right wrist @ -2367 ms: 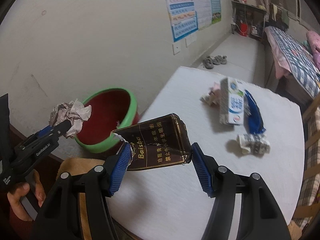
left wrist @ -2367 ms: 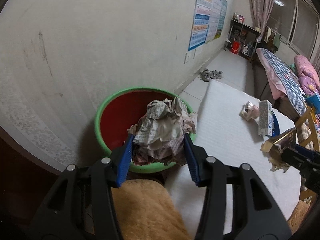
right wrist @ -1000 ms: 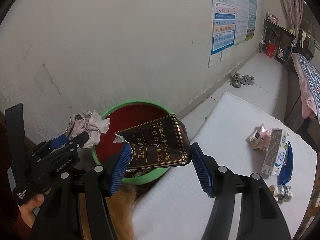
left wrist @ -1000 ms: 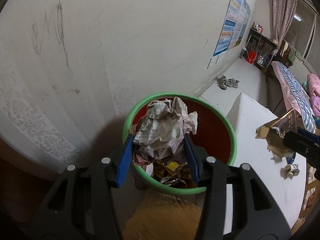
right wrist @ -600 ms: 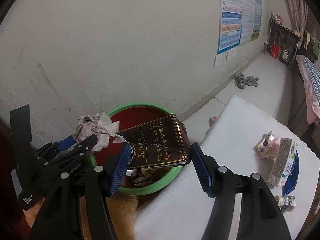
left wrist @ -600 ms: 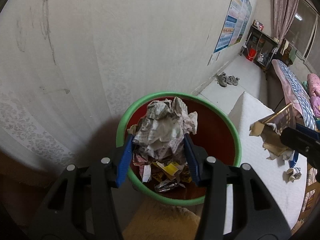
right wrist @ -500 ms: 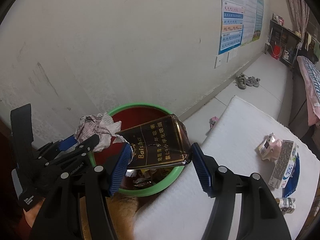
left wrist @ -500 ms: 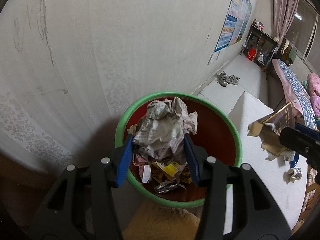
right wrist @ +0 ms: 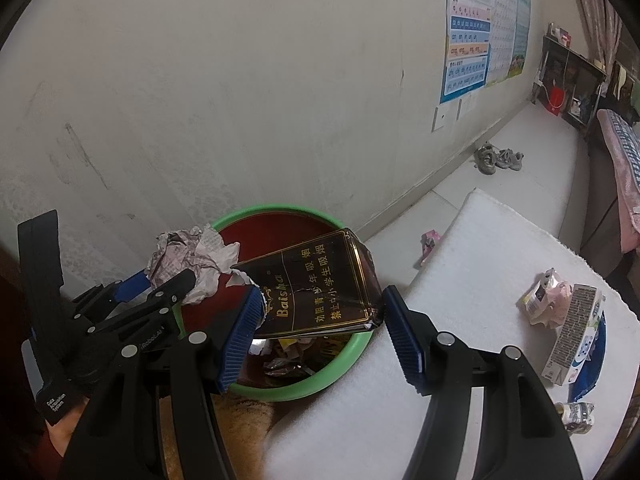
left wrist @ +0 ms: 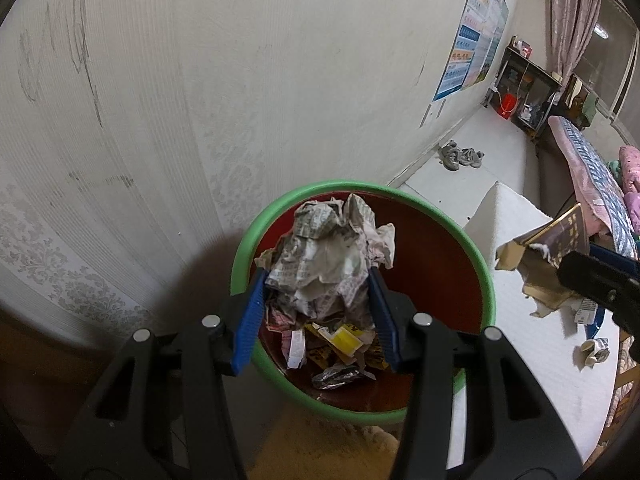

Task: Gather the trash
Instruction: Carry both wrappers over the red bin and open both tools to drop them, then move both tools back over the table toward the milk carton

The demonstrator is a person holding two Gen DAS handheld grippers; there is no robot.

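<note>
Both grippers tilt steeply down over the green-rimmed bin [left wrist: 362, 408] — left gripper [left wrist: 316, 300] clamps crumpled newspaper [left wrist: 326, 256], right gripper [right wrist: 320, 326] clamps a dark carton [right wrist: 320, 290], both above the bin's opening.

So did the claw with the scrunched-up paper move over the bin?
Yes. The left claw was short of the green bin, its paper ball over the near rim. Now the ball hangs over the bin's middle, with trash visible below.

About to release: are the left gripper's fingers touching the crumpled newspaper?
Touching. The left wrist view shows both blue fingers pressed against the sides of the crumpled newspaper, held over the green bin.
</note>
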